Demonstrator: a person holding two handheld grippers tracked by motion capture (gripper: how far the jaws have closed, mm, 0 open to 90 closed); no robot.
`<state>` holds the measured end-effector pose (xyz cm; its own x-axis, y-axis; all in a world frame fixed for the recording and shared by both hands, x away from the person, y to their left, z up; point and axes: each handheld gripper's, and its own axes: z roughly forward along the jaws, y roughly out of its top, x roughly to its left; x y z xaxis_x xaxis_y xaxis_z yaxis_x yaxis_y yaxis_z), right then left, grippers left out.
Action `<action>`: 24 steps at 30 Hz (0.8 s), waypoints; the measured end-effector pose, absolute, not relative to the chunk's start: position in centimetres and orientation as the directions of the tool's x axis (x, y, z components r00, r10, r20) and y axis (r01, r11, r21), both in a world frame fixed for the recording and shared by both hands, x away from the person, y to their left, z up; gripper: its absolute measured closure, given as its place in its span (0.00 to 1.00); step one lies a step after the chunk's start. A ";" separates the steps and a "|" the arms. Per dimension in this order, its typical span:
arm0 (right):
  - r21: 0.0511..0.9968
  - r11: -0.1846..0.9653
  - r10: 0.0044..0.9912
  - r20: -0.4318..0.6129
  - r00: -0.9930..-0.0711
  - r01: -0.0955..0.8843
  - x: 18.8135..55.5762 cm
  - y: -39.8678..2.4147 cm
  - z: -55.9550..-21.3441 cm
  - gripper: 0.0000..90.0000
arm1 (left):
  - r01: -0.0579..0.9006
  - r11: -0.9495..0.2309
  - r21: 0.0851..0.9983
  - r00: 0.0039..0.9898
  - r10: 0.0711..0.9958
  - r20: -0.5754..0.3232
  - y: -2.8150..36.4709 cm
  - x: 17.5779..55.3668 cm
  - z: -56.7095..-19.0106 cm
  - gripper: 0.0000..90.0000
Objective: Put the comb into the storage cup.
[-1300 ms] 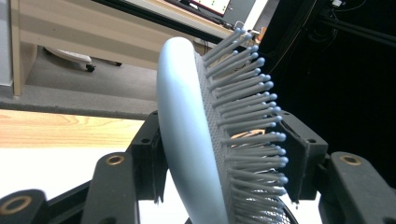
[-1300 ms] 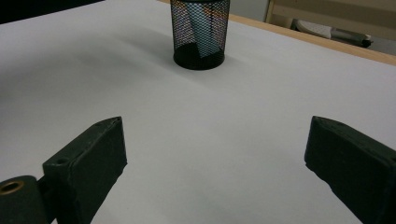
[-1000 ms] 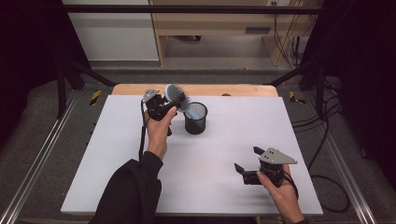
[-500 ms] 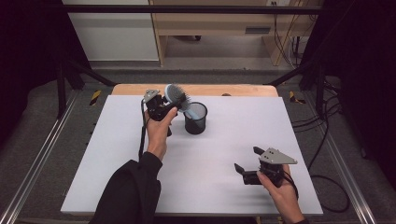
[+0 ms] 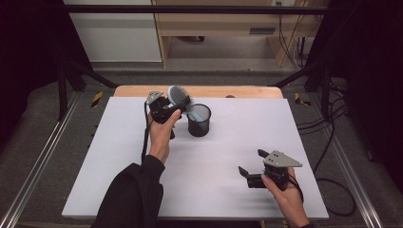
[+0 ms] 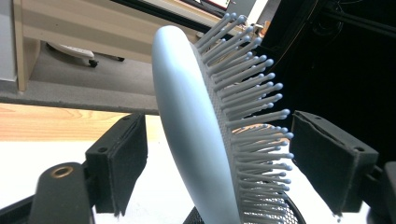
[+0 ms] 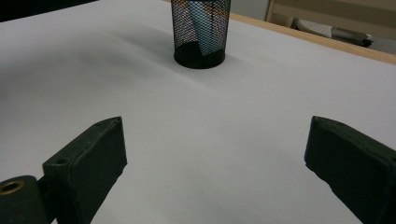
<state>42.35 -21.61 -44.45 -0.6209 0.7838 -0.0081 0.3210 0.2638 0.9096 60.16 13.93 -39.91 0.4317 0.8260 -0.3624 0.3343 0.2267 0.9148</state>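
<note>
mesh cup (image 5: pixel 198 120) stands upright on the white table (image 5: pixel 119 156), far-centre. brush (image 5: pixel 180 98) sits in it handle down, light blue handle visible through the mesh in the right gripper view; head leans out to the left over the rim. left gripper (image 5: pixel 167 108) is at the head: jaws spread wide, brush head (image 6: pixel 205 135) between them with a gap to each pad. right gripper (image 5: pixel 253 167) near-right on the table, jaws wide apart, nothing between them, well apart from cup (image 7: pixel 201 32).
</note>
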 end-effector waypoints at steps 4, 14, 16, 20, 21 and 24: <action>0.909 0.264 0.784 -0.008 -0.621 0.322 42.4 -21.6 -44.5 0.06 | 0.335 0.226 0.915 0.431 0.827 -0.362 13.9 60.2 -39.9 0.18; 0.909 0.265 0.783 -0.008 -0.622 0.321 42.4 -21.6 -44.5 0.06 | 0.334 0.227 0.915 0.430 0.827 -0.362 13.9 60.2 -39.9 0.16; 0.909 0.264 0.784 -0.008 -0.621 0.322 42.4 -21.6 -44.5 0.06 | 0.331 0.223 0.917 0.430 0.830 -0.356 13.9 60.2 -39.9 0.16; 0.909 0.265 0.783 -0.009 -0.622 0.321 42.4 -21.6 -44.5 0.06 | 0.328 0.218 0.919 0.425 0.835 -0.350 13.9 60.2 -40.0 0.15; 0.909 0.265 0.783 -0.008 -0.622 0.322 42.4 -21.6 -44.5 0.06 | 0.328 0.219 0.919 0.426 0.834 -0.351 13.9 60.2 -40.0 0.14; 0.909 0.265 0.783 -0.009 -0.622 0.322 42.4 -21.6 -44.5 0.06 | 0.326 0.220 0.919 0.428 0.833 -0.352 13.9 60.2 -39.9 0.13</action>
